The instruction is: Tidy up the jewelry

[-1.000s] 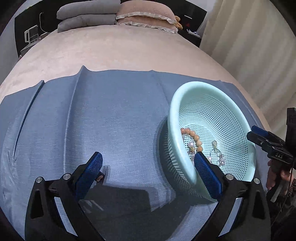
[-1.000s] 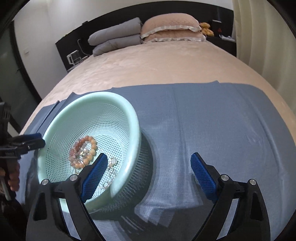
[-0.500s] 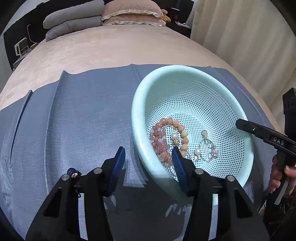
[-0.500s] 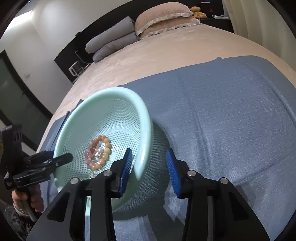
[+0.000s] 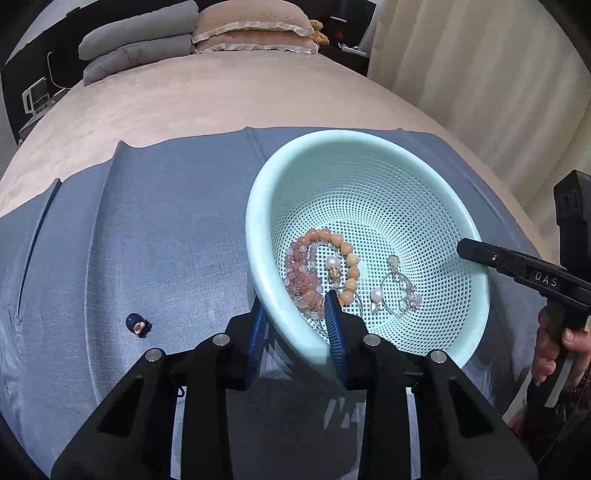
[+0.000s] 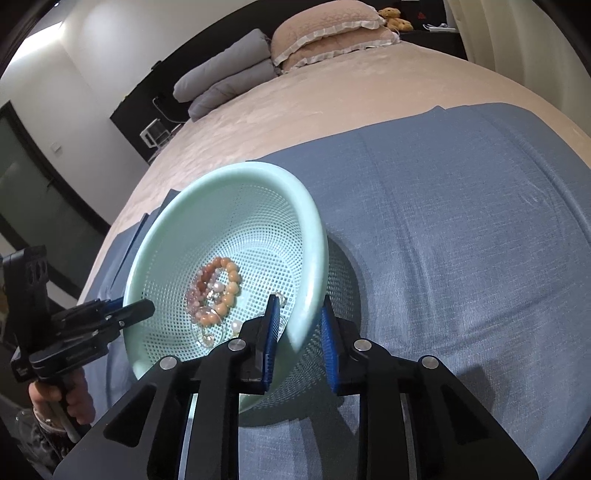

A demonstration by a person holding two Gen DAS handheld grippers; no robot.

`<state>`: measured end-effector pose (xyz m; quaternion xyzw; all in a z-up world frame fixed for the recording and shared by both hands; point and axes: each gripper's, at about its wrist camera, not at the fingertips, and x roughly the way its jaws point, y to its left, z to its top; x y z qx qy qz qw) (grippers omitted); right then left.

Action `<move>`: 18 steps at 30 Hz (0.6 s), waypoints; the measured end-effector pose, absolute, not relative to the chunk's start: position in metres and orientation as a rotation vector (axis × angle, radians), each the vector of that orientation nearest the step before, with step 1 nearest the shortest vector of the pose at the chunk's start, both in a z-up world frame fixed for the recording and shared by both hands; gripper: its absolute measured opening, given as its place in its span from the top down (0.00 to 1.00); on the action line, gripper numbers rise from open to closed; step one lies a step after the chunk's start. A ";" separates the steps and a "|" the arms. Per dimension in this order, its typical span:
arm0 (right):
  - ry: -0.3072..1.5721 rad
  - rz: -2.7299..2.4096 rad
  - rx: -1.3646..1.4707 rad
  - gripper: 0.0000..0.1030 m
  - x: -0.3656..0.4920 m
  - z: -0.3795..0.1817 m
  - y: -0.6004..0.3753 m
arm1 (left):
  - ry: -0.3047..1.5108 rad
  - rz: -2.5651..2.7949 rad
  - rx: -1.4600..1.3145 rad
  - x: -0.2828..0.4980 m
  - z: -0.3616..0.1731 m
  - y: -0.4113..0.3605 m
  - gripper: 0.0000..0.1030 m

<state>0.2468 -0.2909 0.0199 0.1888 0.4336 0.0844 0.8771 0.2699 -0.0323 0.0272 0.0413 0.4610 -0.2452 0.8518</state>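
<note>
The left tongs (image 5: 297, 332) were closed on the rim of the round, pale green plastic basket with little holes (image 5: 373, 147). One blue pad sat outside the wall and the other sat inside it. The right tongs (image 6: 297, 345) pinched the same basket (image 6: 236, 173) on its other side, again with one pad in and one pad out. The basket looked tipped, with the side away from the right tongs higher, but it was hard to tell if it was off the cloth.

Inside the basket, just ahead of the left tongs, lay a bracelet of round peach beads (image 5: 349, 258) and a bracelet of pink beads (image 5: 301, 275), touching each other. A little to the right of them lay thin silver earrings with white pearls (image 5: 397, 291). From the right tongs, the beads (image 6: 225, 280) lay ahead and a bit to the left.

The basket sat on a blue-grey cloth (image 5: 166, 229) spread over a big pink bed (image 5: 207, 96). A tiny dark blue thing with a pale spot (image 5: 137, 325) lay on the cloth to the left of the left tongs, well apart from the basket. Grey and pink pillows (image 5: 207, 33) were piled far ahead at the top of the bed.
</note>
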 end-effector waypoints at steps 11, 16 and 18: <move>0.904 0.183 0.345 0.80 0.235 0.039 -0.280 | 0.966 -0.499 0.117 0.250 0.048 -0.025 0.68; 0.901 0.195 0.330 0.80 0.221 0.047 -0.274 | 0.967 -0.484 0.128 0.230 0.057 -0.018 0.68; 0.912 0.201 0.325 0.80 0.218 0.047 -0.271 | 0.972 -0.477 0.133 0.222 0.057 -0.015 0.68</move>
